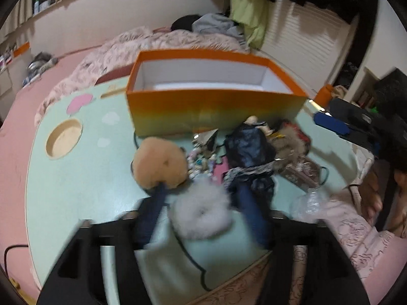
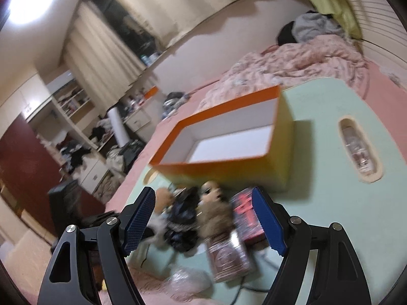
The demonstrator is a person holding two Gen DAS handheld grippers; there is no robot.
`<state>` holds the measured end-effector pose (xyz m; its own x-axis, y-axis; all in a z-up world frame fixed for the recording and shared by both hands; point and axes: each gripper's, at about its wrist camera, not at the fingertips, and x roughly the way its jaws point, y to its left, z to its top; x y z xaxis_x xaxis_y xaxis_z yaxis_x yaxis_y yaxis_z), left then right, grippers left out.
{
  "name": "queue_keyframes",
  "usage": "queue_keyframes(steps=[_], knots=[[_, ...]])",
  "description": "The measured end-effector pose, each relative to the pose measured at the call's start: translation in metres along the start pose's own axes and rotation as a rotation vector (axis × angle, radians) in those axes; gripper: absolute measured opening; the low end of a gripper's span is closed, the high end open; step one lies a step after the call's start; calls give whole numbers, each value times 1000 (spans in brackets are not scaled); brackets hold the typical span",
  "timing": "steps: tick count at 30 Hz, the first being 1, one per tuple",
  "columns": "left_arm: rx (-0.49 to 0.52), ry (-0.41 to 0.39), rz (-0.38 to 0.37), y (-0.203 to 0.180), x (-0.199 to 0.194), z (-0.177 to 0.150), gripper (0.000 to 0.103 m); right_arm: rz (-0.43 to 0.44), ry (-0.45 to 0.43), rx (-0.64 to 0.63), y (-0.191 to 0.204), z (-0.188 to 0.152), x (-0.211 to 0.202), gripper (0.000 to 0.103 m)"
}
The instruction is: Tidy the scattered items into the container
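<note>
An open orange box (image 1: 216,106) with a white inside stands on the mint-green table (image 1: 76,178); it also shows in the right wrist view (image 2: 229,170). In front of it lies a pile: a tan fluffy pompom (image 1: 159,161), a white fluffy scrunchie (image 1: 202,209), a dark crumpled item (image 1: 248,147), small beads (image 1: 201,160) and a brown furry toy (image 1: 292,145). My left gripper (image 1: 201,193) is open, its blue fingers astride the white scrunchie. My right gripper (image 2: 203,218) is open above the pile, with the brown furry toy (image 2: 216,218) and dark item (image 2: 182,213) between its fingers.
A round cut-out (image 1: 63,138) sits in the table's left part, a slot with a bottle (image 2: 360,150) on its right. A shiny packet (image 2: 229,256) and clear plastic (image 2: 185,282) lie near the front edge. A black cable (image 1: 190,256) crosses the table. Pink bedding (image 1: 165,43) lies behind.
</note>
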<state>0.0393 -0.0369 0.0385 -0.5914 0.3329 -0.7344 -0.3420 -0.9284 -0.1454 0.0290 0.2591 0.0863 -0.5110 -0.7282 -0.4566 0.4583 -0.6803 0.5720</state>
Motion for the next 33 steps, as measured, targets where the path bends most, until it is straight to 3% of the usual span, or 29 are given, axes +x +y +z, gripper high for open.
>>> queue_keyframes(steps=[4, 14, 21, 25, 33], knots=[[-16, -56, -5, 8, -10, 2, 73, -14, 26, 57, -19, 19, 9, 78], [-88, -37, -36, 13, 2, -6, 73, -119, 42, -15, -34, 51, 54, 78], [-93, -44, -41, 7, 4, -9, 73, -129, 50, -8, -53, 62, 80, 78], [-80, -48, -45, 5, -1, -10, 73, -118, 64, -20, -46, 57, 64, 78], [-72, -45, -31, 1, -15, -25, 73, -166, 158, -277, 3, 3, -6, 78]])
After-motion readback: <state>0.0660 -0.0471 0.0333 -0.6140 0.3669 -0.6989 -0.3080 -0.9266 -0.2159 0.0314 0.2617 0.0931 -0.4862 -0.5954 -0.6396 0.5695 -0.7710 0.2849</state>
